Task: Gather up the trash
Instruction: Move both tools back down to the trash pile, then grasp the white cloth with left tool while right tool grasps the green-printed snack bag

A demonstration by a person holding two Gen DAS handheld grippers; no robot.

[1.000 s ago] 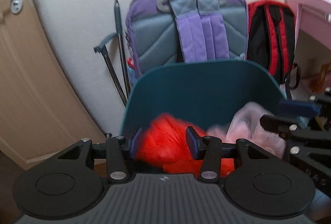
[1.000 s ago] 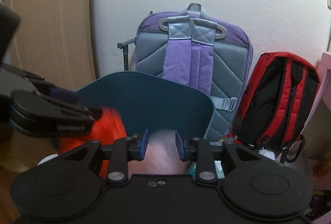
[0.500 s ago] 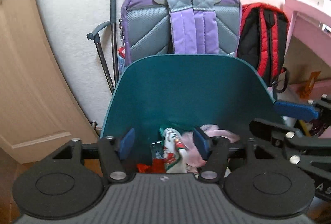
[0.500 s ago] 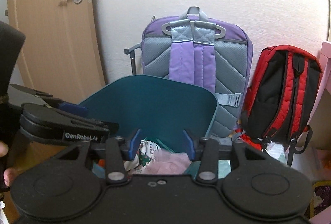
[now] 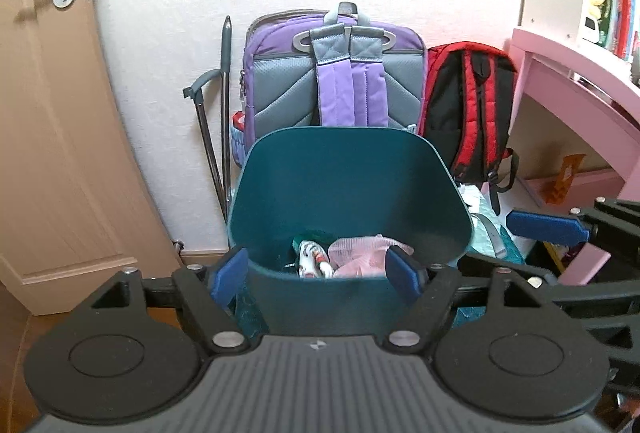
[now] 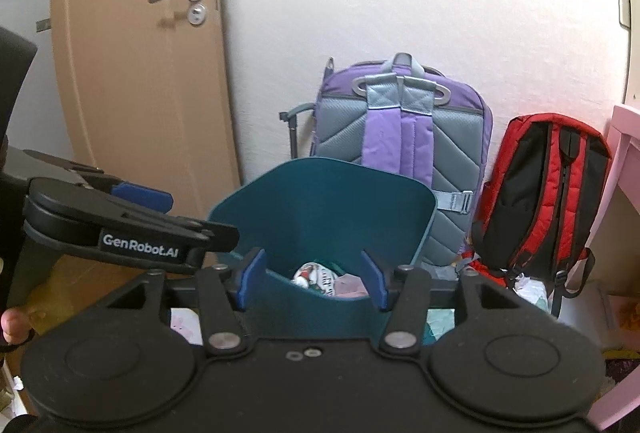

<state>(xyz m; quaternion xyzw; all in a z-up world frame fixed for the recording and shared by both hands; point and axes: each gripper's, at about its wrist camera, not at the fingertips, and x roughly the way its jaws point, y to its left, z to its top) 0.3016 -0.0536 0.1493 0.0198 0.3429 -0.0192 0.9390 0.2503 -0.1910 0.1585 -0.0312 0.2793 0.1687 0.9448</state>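
Now both my grippers hang just above the near rim of the teal bin (image 5: 344, 193), which stands on the floor against the wall. My left gripper (image 5: 318, 271) has its jaws opening with nothing between them; my right gripper (image 6: 312, 279) likewise, jaws spreading and empty. The trash (image 5: 352, 253), a pink mesh piece beside a printed wrapper, lies at the bin's bottom. Behind the bin lean a purple backpack (image 5: 340, 73) and a red backpack (image 5: 468, 105).
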